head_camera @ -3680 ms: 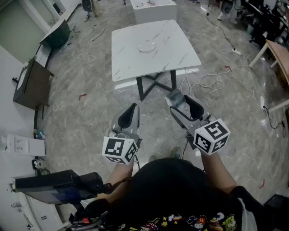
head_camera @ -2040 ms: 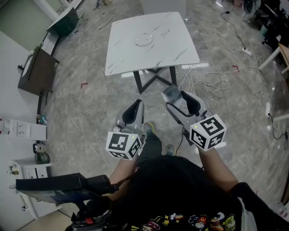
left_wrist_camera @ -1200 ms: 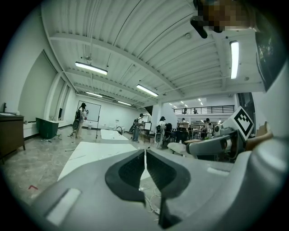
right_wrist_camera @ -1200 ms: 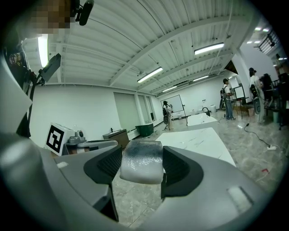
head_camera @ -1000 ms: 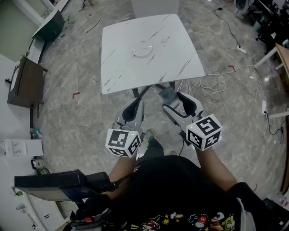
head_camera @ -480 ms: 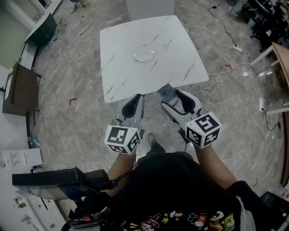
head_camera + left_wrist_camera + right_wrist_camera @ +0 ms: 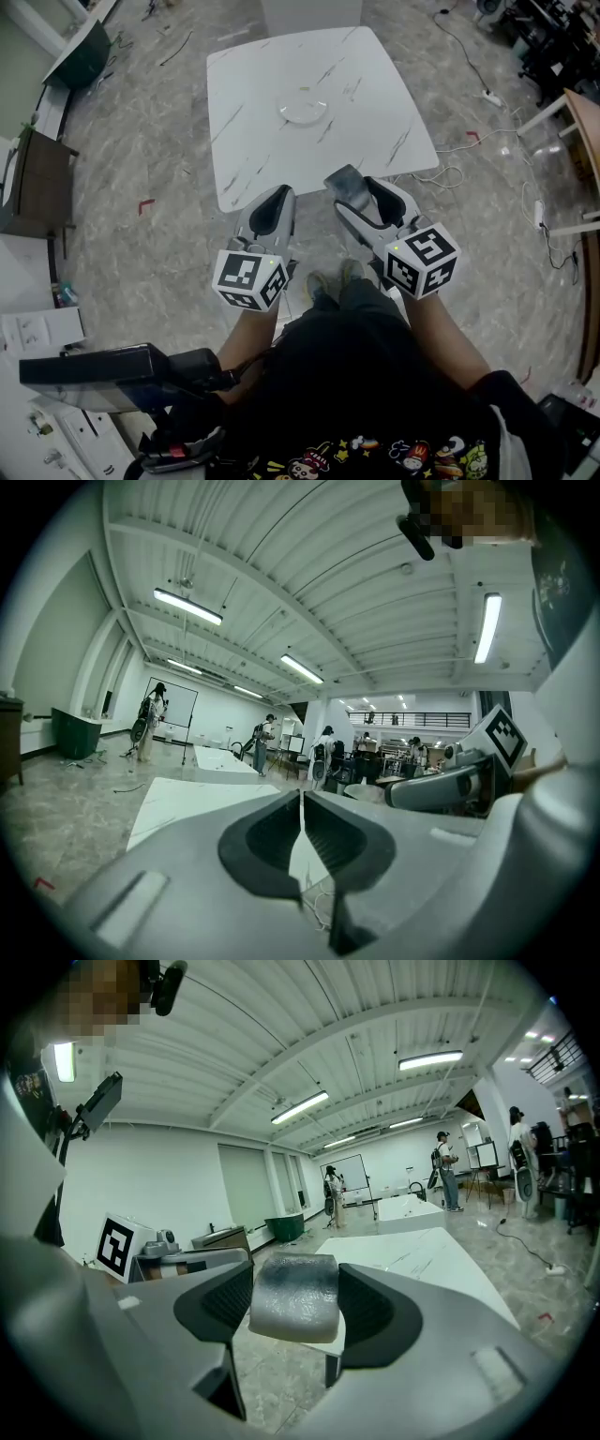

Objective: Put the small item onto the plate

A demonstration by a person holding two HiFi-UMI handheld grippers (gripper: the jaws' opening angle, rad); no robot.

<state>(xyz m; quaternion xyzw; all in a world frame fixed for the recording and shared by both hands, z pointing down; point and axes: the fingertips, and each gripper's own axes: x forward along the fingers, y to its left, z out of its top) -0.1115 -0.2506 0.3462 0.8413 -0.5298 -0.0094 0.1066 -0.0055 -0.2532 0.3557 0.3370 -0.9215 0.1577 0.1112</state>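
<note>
A small round white plate (image 7: 303, 111) lies near the middle of the white marble table (image 7: 375, 112) ahead of me. My right gripper (image 7: 349, 190) is shut on a small grey block (image 7: 292, 1297), held in the air short of the table's near edge; the grey block (image 7: 341, 182) sticks out past the jaw tips. My left gripper (image 7: 271, 203) hangs beside it at the left, shut with nothing between its jaws (image 7: 302, 829). Both grippers are over the floor, not over the table.
The white marble table (image 7: 422, 1252) stands on a dark cross-legged frame over a grey stone floor. White cables (image 7: 441, 173) trail on the floor at the right. A dark cabinet (image 7: 42, 187) stands at the left wall. Several people stand far off in the hall.
I have walked toward the table: it has come much nearer, and both grippers now reach almost to its near edge. The right gripper has kept its hold on the grey block throughout.
</note>
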